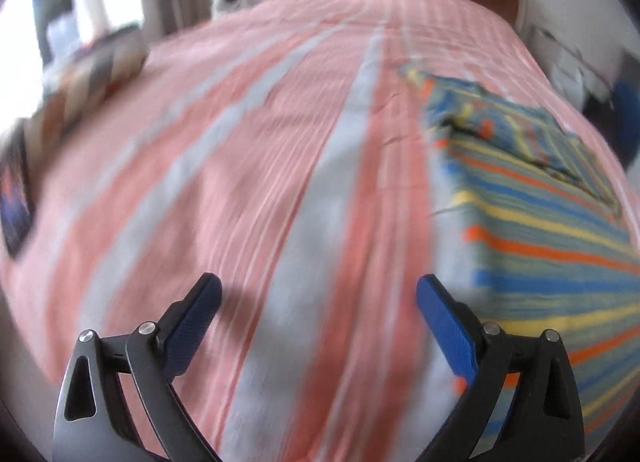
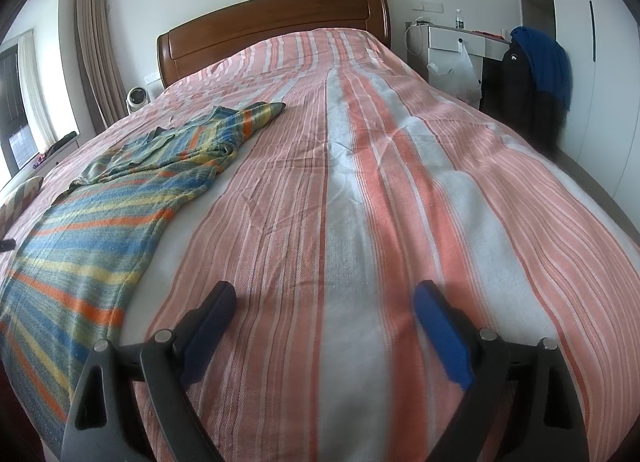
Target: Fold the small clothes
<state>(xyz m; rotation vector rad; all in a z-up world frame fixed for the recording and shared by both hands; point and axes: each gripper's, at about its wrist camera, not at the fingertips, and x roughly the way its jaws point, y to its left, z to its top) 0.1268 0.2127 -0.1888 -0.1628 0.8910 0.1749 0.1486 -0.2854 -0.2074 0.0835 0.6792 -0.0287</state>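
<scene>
Two grippers hover over the bed [image 2: 400, 190], both spread wide with nothing between their fingers. The left gripper [image 1: 318, 294] is above bare sheet, with the striped shirt [image 1: 540, 222] just to its right. The right gripper [image 2: 325, 300] sees that shirt [image 2: 92, 230] lying to its left, partly crumpled near the top. Folding looks not yet begun; this seems the approach. Next, each gripper likely needs to pinch a shirt edge.
</scene>
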